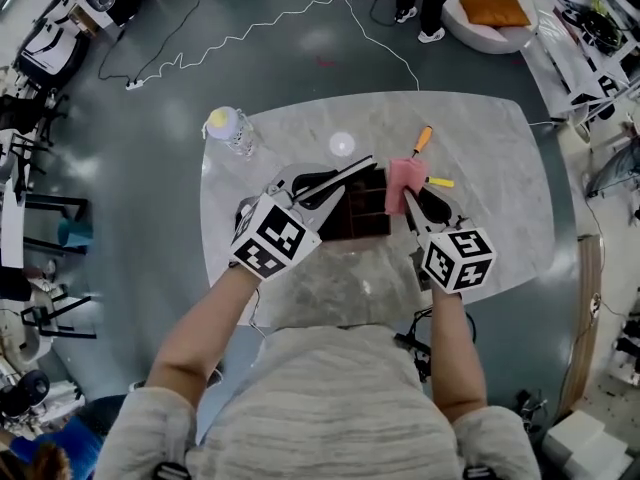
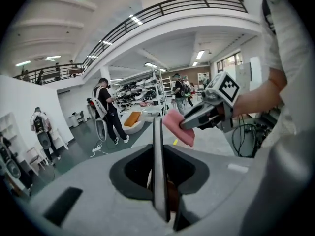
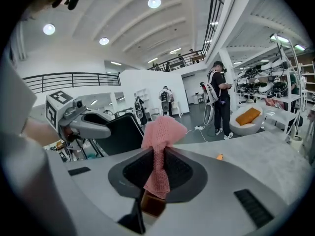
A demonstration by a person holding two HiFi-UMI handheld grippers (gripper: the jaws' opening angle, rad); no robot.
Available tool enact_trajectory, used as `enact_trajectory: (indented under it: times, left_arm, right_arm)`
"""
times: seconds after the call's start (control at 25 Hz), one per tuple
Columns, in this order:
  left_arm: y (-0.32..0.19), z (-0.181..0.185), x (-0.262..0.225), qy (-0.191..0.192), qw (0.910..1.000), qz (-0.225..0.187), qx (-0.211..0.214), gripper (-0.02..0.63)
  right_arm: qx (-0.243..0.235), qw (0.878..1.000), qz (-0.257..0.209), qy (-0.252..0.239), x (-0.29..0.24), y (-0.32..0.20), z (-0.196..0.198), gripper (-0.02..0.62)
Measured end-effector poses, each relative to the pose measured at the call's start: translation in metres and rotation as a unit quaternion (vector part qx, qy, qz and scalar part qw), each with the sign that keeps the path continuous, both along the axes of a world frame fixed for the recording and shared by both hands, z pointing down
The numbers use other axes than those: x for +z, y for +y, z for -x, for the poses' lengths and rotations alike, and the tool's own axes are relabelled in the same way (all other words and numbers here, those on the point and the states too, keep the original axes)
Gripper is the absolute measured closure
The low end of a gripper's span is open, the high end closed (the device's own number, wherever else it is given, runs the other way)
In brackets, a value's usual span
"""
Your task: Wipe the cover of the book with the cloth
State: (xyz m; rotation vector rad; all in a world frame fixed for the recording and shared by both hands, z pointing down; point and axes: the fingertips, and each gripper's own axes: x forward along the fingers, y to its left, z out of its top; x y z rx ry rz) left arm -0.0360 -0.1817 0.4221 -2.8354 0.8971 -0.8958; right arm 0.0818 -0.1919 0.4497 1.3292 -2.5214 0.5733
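head view, pink cloth (image 1: 403,185) beside dark book (image 1: 364,213)

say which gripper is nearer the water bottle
Left. The left gripper, holding the book, is right of the bottle; the right gripper, holding the cloth, is farther right, past the book.

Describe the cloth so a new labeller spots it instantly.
Start at the pale marble-patterned table; at its middle is a dark brown book. At the book's right edge, the small pink knitted cloth is pinched in the right hand-held gripper. It is the only soft pink thing; the neighbouring orange-handled tool is rigid and lies on the table.
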Motion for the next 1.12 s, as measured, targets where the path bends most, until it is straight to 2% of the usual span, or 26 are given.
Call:
enact_trajectory:
  times: [0.2, 0.28, 0.4, 0.52, 0.64, 0.76, 0.96, 1.12]
  left_arm:
    - [0.031, -0.019, 0.013, -0.045, 0.9946, -0.029, 0.089, 0.531]
    - [0.047, -0.026, 0.016, -0.06, 0.9885, -0.041, 0.132, 0.531]
    - [0.07, -0.031, 0.023, -0.075, 0.9779, -0.052, 0.188, 0.531]
    - [0.089, -0.03, 0.033, -0.086, 0.9694, -0.058, 0.223, 0.531]
    - [0.108, -0.031, 0.038, -0.09, 0.9616, -0.069, 0.25, 0.531]
    - [0.124, -0.033, 0.043, -0.095, 0.9555, -0.086, 0.266, 0.531]
    - [0.145, -0.03, 0.053, -0.096, 0.9534, -0.094, 0.27, 0.531]
    - [0.157, -0.029, 0.059, -0.099, 0.95, -0.103, 0.277, 0.531]
  right_arm:
    - [-0.006, 1.0, -0.002, -0.009, -0.009, -0.003, -0.012, 0.532]
    - [-0.046, 0.999, -0.005, -0.005, -0.017, -0.003, -0.012, 0.532]
    - [-0.141, 0.99, 0.0, 0.007, -0.024, 0.005, -0.001, 0.532]
    - [-0.229, 0.973, 0.015, 0.027, -0.024, 0.017, 0.016, 0.532]
    - [-0.296, 0.954, 0.014, 0.054, -0.025, 0.027, 0.03, 0.532]
    - [-0.345, 0.937, 0.014, 0.055, -0.023, 0.036, 0.037, 0.532]
    - [-0.414, 0.909, 0.022, 0.046, -0.014, 0.062, 0.054, 0.532]
    - [-0.491, 0.87, 0.039, 0.032, -0.014, 0.093, 0.07, 0.532]
